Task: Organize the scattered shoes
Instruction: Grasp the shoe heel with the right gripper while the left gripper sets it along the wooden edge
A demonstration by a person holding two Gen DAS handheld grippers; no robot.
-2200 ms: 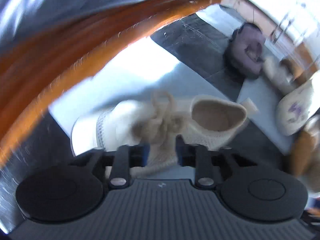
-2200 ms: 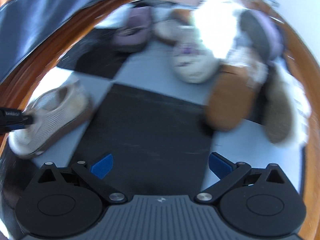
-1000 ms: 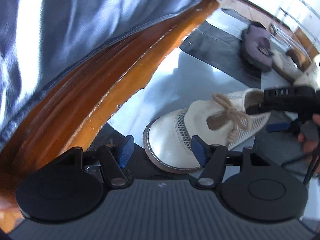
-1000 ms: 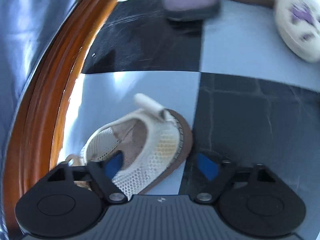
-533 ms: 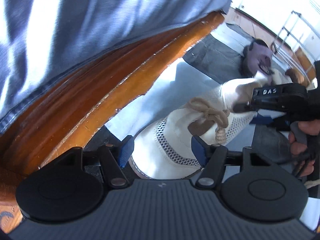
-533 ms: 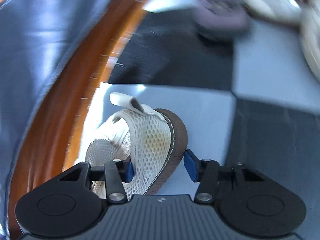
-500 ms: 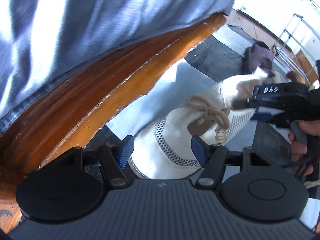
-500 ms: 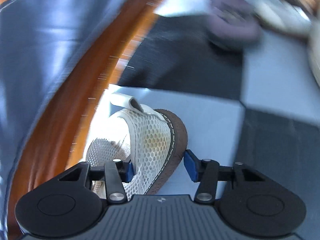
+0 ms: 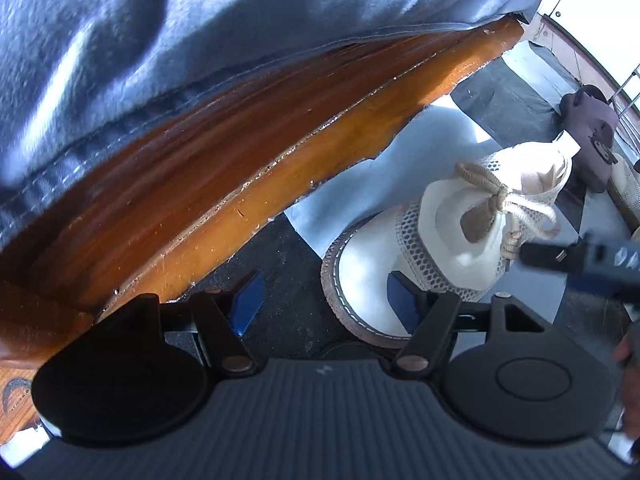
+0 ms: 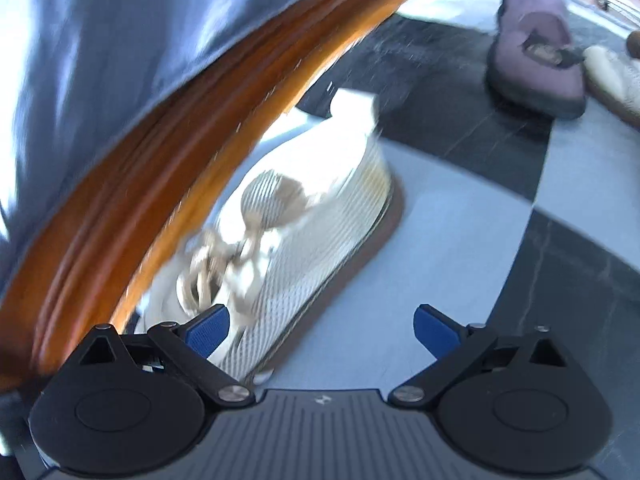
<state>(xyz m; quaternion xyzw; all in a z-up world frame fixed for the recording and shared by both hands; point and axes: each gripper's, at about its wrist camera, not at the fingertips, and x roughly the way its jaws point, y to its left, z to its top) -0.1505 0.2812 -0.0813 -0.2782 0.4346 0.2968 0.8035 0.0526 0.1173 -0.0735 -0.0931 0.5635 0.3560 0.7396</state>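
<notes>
white sneaker set down beside wooden frame

the white mesh sneaker (image 9: 448, 248) sits on the checkered floor (image 10: 460, 220) just beside an orange wooden frame (image 9: 240, 168); left gripper (image 9: 324, 300) fingers spread, sneaker toe at the right one; right gripper (image 10: 322, 326) spread too, seemingly free of the blurred sneaker; a purple slipper (image 10: 532, 68) lies farther off

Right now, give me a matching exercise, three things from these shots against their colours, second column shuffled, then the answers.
Column one:
1. mesh sneaker
2. slipper lying farther back
3. wooden edge beside the sneaker

Column two:
A. orange-brown
B. cream white
C. purple

Pairs: 1-B, 2-C, 3-A
</notes>
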